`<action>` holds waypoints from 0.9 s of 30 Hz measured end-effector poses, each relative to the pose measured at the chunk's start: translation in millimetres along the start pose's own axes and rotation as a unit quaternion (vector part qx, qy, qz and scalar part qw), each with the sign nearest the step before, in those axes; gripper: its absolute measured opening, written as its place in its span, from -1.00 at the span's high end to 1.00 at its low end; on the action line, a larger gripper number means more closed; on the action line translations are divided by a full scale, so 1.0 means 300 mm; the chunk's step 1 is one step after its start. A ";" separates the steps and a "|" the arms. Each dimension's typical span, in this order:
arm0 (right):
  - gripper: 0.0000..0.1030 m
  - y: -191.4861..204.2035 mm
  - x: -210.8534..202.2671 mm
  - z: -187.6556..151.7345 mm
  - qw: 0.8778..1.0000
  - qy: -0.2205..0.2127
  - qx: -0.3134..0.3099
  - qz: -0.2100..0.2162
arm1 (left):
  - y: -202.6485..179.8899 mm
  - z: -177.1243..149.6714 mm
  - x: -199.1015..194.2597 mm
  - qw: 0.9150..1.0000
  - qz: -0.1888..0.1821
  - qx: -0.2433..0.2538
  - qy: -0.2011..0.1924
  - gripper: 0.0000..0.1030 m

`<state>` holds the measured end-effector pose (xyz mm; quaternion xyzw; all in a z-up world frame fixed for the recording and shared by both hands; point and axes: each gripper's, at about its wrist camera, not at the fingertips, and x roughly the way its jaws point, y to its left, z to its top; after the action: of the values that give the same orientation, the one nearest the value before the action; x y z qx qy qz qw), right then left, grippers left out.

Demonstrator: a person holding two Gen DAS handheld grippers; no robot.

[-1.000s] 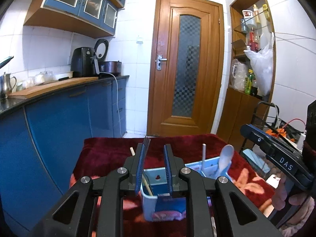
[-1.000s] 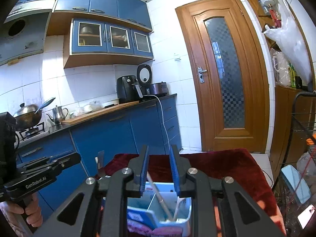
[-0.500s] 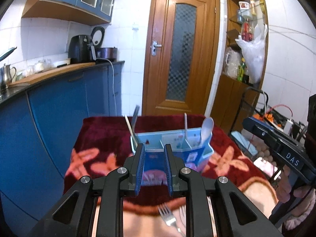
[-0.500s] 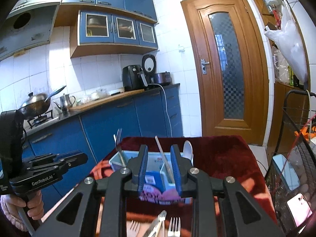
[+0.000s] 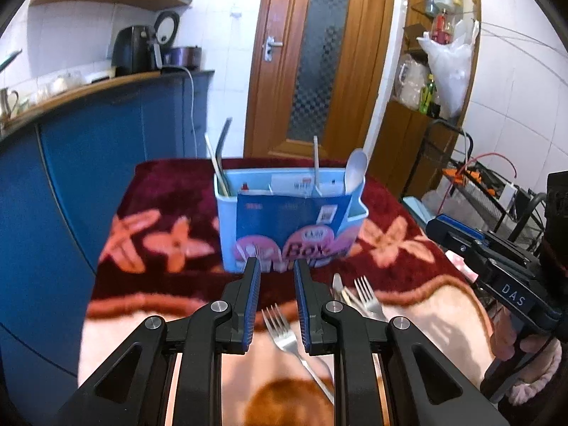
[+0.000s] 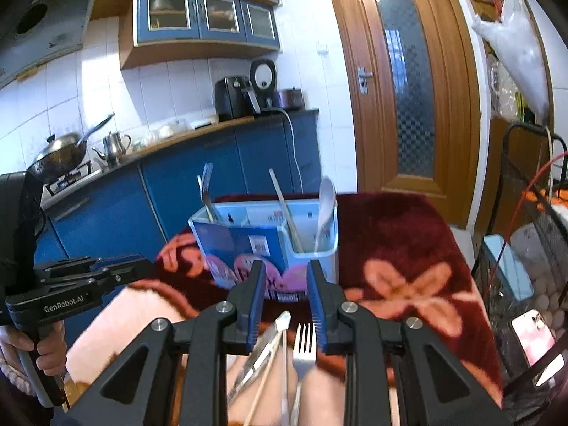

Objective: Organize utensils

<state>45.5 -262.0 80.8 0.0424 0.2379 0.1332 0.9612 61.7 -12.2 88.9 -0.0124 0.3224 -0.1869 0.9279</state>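
A light blue utensil box (image 5: 287, 220) stands on a red flowered blanket (image 5: 163, 220), also in the right wrist view (image 6: 269, 245). It holds a white spoon (image 5: 355, 170), a fork (image 6: 205, 191) and chopsticks (image 6: 284, 206). My left gripper (image 5: 277, 266) is open and empty, just short of the box, above a loose fork (image 5: 284, 333). More cutlery (image 5: 358, 294) lies to its right. My right gripper (image 6: 284, 269) is open and empty, above a fork (image 6: 304, 348), a knife (image 6: 262, 351) and chopsticks.
Blue kitchen cabinets (image 5: 88, 149) run along the left with a kettle and air fryer (image 5: 133, 49) on the counter. A wooden door (image 5: 319, 60) is behind. A wire rack (image 6: 525, 248) stands at the right.
Both grippers have drawn back and tilted down from over the box. The box now stands ahead of the fingers and the loose cutlery has come into view beneath them.
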 end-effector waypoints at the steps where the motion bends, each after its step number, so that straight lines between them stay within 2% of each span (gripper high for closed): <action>1: 0.49 -0.004 0.007 -0.011 1.000 0.007 0.000 -0.003 | 0.002 -0.007 0.006 1.000 -0.001 -0.001 0.004 0.62; 9: 0.48 -0.033 0.077 -0.086 0.997 0.072 0.005 -0.008 | 0.021 -0.073 0.103 0.998 -0.001 -0.024 0.053 0.62; 11: 0.41 -0.044 0.095 -0.102 0.996 0.089 0.013 -0.006 | 0.026 -0.085 0.125 0.998 0.001 -0.027 0.065 0.61; 15: 0.38 -0.059 0.120 -0.122 0.994 0.112 0.016 -0.005 | 0.037 -0.112 0.171 0.996 0.009 -0.030 0.084 0.42; 27: 0.25 -0.110 0.214 -0.157 0.984 0.175 0.033 0.003 | 0.060 -0.162 0.287 0.990 -0.005 -0.049 0.132 0.42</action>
<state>86.0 -275.0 5.9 0.0511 0.4065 0.1329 0.9025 100.6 -21.4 -3.3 -0.0341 0.4507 -0.1753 0.8746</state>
